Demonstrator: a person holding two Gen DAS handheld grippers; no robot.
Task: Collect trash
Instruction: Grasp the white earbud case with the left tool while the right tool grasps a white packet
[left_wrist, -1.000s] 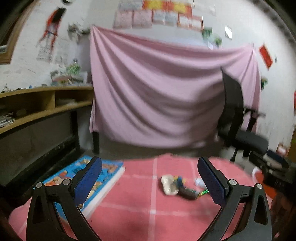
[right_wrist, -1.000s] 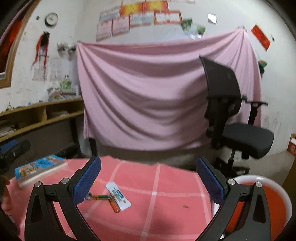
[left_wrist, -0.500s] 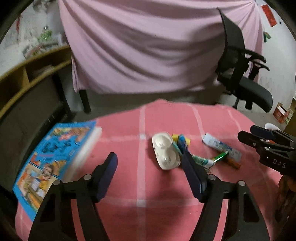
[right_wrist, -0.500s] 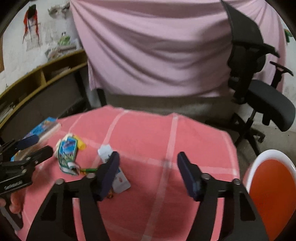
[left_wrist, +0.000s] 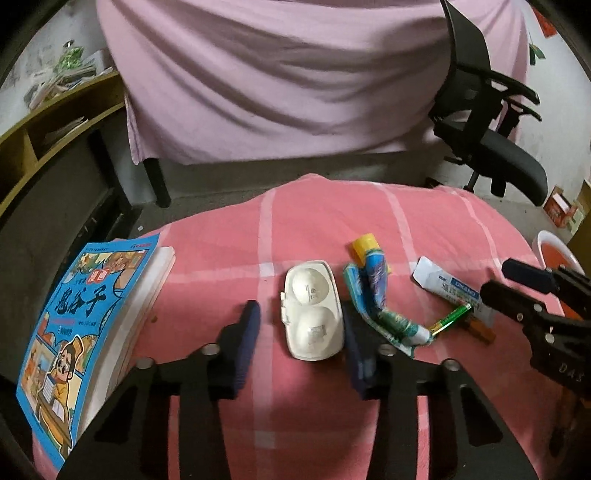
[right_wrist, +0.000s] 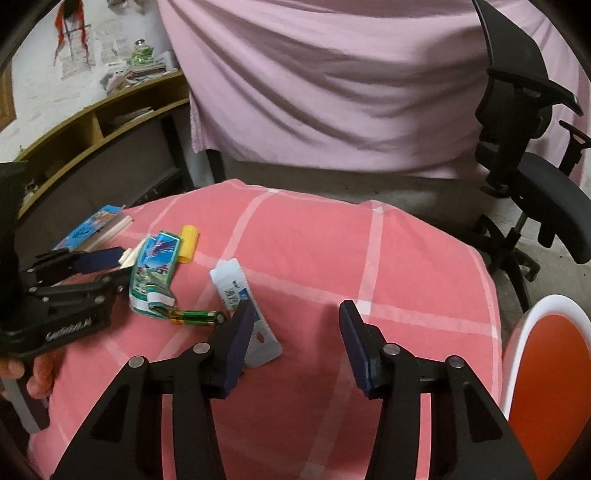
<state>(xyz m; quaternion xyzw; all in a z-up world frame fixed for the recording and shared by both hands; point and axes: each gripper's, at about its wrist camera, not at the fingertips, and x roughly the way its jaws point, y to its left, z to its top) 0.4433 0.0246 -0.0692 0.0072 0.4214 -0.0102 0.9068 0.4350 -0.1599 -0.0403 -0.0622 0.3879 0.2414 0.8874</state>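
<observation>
Two fisheye cameras, one on each handheld gripper, look steeply down and forward along their fingers at close range over a pink checked surface (left_wrist: 317, 221). The left wrist view sits nearer the blue book (left_wrist: 70, 325) at the surface's left edge, its fingers (left_wrist: 245, 328) framing the bottom of the picture. The right wrist view sits further right, beside an orange-and-white bin (right_wrist: 546, 373). Both face the same pink hanging sheet (right_wrist: 351, 81) and black office chair (right_wrist: 535, 155) beyond. They share the scatter of litter mid-surface, including a white tube (left_wrist: 452, 293), and each catches the other gripper at its edge.
</observation>
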